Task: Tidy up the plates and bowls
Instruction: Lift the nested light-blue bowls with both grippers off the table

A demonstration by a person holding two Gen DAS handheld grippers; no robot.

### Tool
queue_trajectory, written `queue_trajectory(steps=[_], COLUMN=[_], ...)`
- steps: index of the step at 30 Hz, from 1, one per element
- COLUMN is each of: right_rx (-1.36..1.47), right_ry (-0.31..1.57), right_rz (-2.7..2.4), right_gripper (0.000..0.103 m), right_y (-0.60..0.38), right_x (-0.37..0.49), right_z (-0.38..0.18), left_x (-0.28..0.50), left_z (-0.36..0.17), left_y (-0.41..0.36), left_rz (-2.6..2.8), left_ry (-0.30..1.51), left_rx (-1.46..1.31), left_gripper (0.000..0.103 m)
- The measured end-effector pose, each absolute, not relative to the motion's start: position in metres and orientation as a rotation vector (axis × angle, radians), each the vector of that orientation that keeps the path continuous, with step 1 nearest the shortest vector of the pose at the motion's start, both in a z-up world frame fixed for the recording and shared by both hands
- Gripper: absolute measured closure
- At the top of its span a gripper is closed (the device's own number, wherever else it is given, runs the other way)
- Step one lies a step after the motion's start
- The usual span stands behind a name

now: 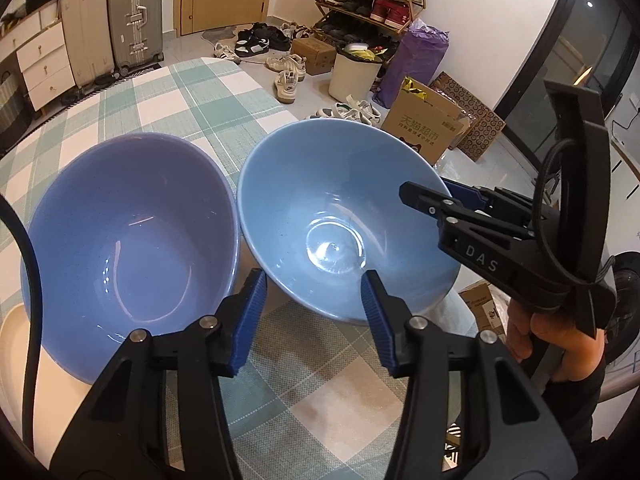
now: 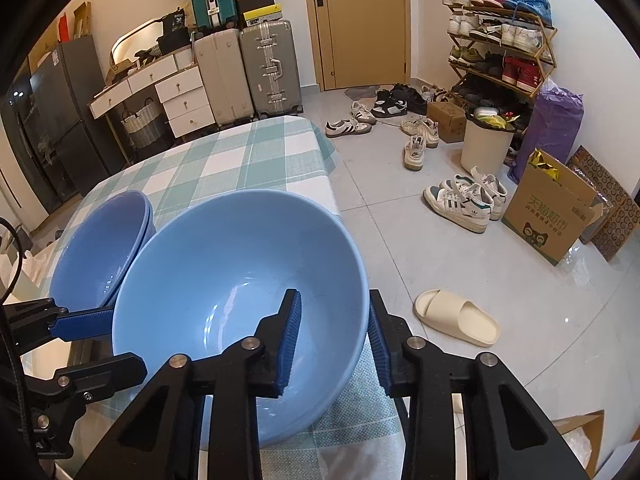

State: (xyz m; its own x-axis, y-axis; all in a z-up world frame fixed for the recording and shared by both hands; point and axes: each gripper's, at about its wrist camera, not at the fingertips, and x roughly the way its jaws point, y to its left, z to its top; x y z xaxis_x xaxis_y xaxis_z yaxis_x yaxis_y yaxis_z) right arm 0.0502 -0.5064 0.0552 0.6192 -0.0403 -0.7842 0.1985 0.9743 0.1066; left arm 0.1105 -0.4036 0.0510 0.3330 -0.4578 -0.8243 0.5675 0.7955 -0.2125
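Note:
A light blue bowl (image 1: 344, 216) (image 2: 240, 292) stands on the checked tablecloth (image 1: 180, 96) near the table's right edge. A purple-blue bowl stack (image 1: 132, 248) (image 2: 100, 248) stands just left of it. My right gripper (image 2: 334, 340) (image 1: 436, 196) straddles the light blue bowl's right rim, one finger inside and one outside, jaws apart and not closed on the wall. My left gripper (image 1: 314, 308) is open and empty, hovering in front of the gap between the two bowls.
A cream plate (image 1: 12, 344) lies partly under the purple-blue bowls at the left. The table edge (image 2: 332, 184) drops to a tiled floor with shoes, a slipper (image 2: 456, 316), cardboard boxes and a white bin (image 2: 484, 148).

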Motion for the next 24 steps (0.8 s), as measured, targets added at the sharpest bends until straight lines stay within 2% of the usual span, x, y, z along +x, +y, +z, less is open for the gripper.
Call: queue_trajectory(steps=[24], right_rx=[0.138], right_ry=[0.860], right_rz=[-0.180], right_gripper=[0.071], right_y=[-0.501], right_x=[0.030], right_z=[0.076], left_x=[0.103], left_z=[0.061], left_y=[-0.400], left_rz=[-0.708], left_ry=[0.963], left_rx=[0.136], left_gripper=[0.059])
